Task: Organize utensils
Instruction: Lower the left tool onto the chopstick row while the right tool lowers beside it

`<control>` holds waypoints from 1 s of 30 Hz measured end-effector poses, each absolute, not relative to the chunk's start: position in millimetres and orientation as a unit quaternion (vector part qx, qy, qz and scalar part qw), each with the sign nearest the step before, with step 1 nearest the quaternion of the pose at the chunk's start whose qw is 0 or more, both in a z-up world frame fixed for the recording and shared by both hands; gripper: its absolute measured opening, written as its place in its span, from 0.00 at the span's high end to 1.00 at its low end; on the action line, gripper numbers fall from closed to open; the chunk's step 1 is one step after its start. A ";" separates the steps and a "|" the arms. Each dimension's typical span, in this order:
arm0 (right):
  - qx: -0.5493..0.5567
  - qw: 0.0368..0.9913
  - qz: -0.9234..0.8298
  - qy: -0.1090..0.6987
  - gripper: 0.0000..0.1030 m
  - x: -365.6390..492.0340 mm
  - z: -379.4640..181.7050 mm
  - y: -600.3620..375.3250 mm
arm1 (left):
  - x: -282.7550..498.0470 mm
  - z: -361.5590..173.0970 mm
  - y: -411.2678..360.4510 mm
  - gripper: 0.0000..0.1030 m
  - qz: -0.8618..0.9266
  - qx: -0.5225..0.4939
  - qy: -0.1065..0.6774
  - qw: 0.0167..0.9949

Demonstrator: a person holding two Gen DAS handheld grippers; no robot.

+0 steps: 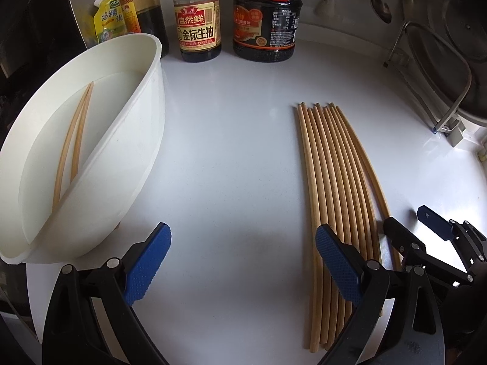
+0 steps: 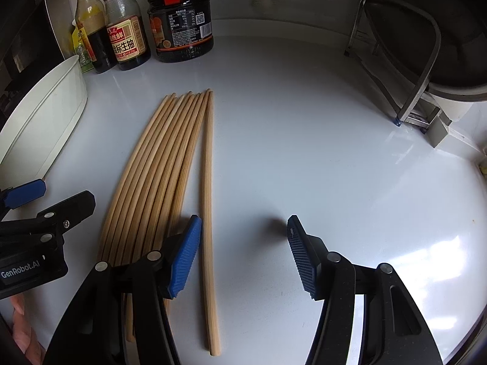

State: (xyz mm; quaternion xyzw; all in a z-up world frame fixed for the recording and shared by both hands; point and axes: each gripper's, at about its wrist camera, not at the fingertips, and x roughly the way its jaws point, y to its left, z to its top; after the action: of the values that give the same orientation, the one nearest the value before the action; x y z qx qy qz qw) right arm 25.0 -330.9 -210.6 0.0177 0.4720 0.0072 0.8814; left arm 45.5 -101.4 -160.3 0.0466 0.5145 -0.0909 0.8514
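My right tool (image 2: pixel 243 255) hangs over the white counter (image 2: pixel 304 152) with its blue pads spread and nothing between them. Just outside its left pad lies a pair of chopsticks (image 2: pixel 208 213), set slightly apart from the main bundle of chopsticks (image 2: pixel 158 176), which fans out further to the left, partly under that finger.

My left tool (image 1: pixel 240 261) is likewise released, pads wide, with bare counter between them. Its right pad sits over the near end of the bundle. To its left, close by, the white bin (image 1: pixel 137 140) leans on its side with two chopsticks (image 1: pixel 73 146) inside. Ahead of both tools, sauce bottles (image 1: pixel 197 24) stand against the wall.
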 end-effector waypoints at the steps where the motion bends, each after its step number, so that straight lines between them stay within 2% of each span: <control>1: 0.018 0.882 0.005 0.472 0.46 24.1 -210.6 -333.7 | 45.0 -161.4 -102.5 0.09 -0.090 0.049 0.514 0.852; 30: 0.019 0.885 0.004 0.465 0.46 24.7 -213.0 -350.9 | 42.4 -175.9 -109.0 0.08 -0.073 0.077 0.534 0.839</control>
State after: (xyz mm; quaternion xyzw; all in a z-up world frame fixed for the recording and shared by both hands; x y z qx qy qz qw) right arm 24.7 -350.9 -213.0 0.0194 0.4647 0.0042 0.8852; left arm 42.4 -109.0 -175.9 0.0769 0.5338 -0.0727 0.8389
